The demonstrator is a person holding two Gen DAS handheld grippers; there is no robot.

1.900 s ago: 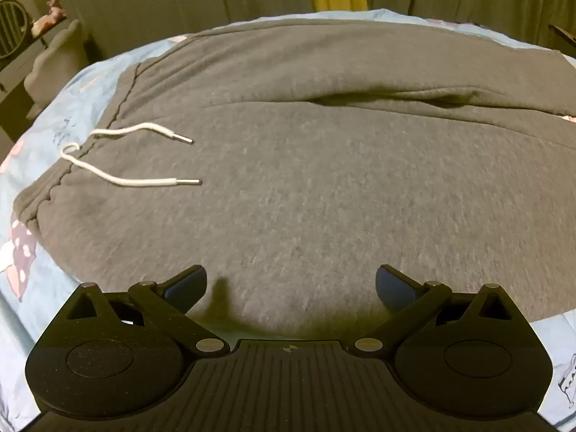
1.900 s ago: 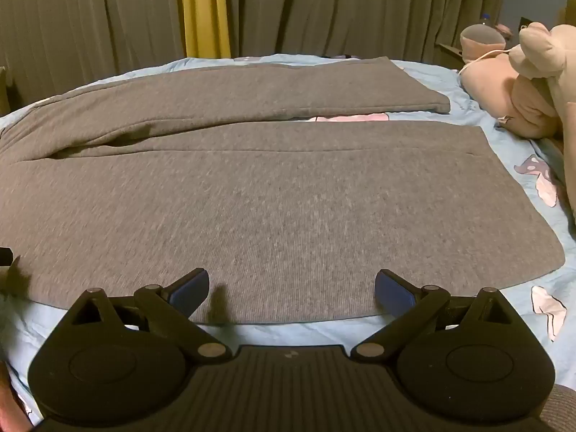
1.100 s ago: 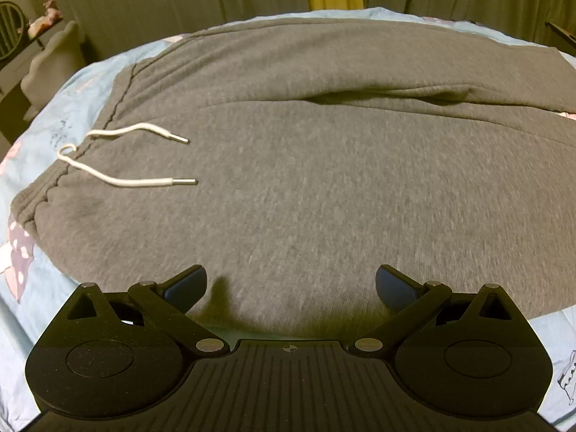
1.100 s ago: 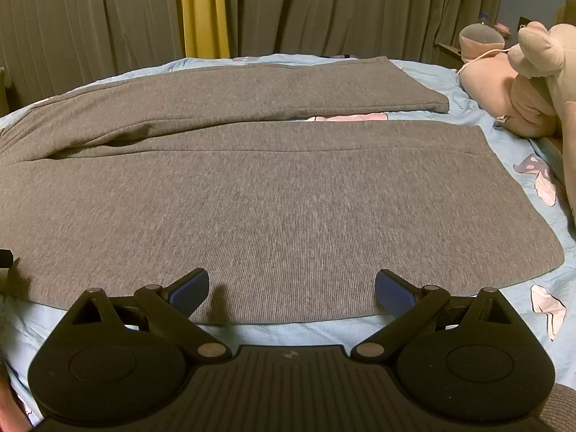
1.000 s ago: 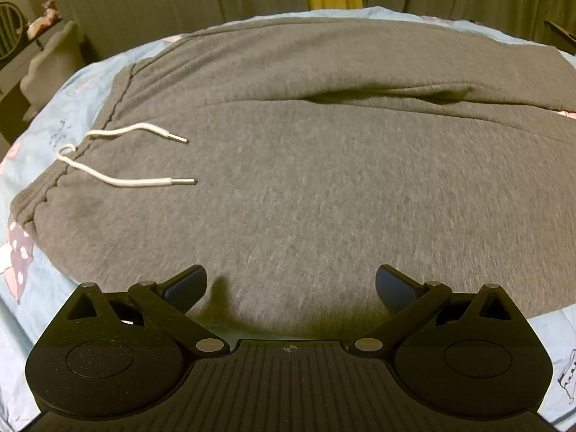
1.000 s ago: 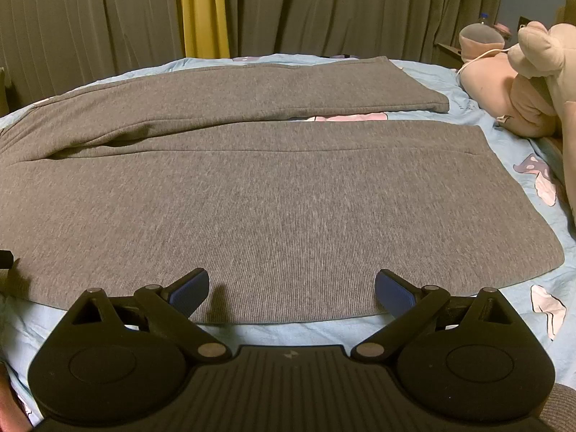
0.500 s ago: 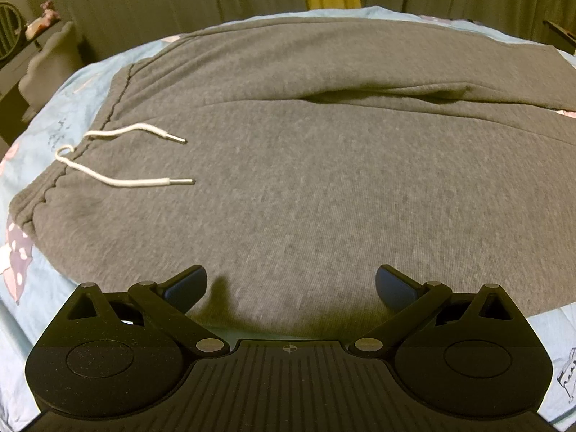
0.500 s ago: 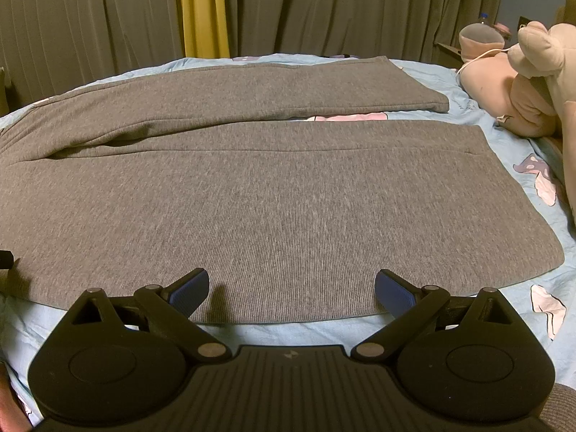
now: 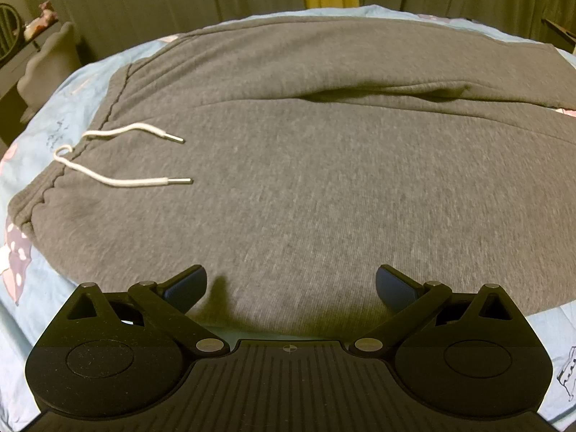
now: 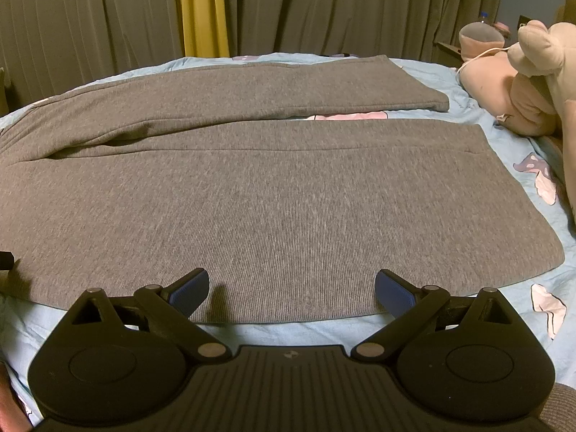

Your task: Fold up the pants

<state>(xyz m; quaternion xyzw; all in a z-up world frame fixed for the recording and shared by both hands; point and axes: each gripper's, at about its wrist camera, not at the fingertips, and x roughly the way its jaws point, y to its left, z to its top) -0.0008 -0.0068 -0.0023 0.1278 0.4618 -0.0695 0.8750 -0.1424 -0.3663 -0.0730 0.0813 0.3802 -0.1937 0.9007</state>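
Grey sweatpants lie spread flat on a light blue bed sheet, waistband at the left with a white drawstring on top. The right wrist view shows the two legs running right, the far leg angled away, cuffs at the right. My left gripper is open and empty over the near edge of the hip area. My right gripper is open and empty over the near edge of the near leg.
Pink plush toys lie at the right end of the bed. Olive curtains with a yellow strip hang behind the bed. A dark shelf and a grey chair back stand at the far left.
The left view has shifted very slightly; the pants and both open grippers stay essentially where they were.
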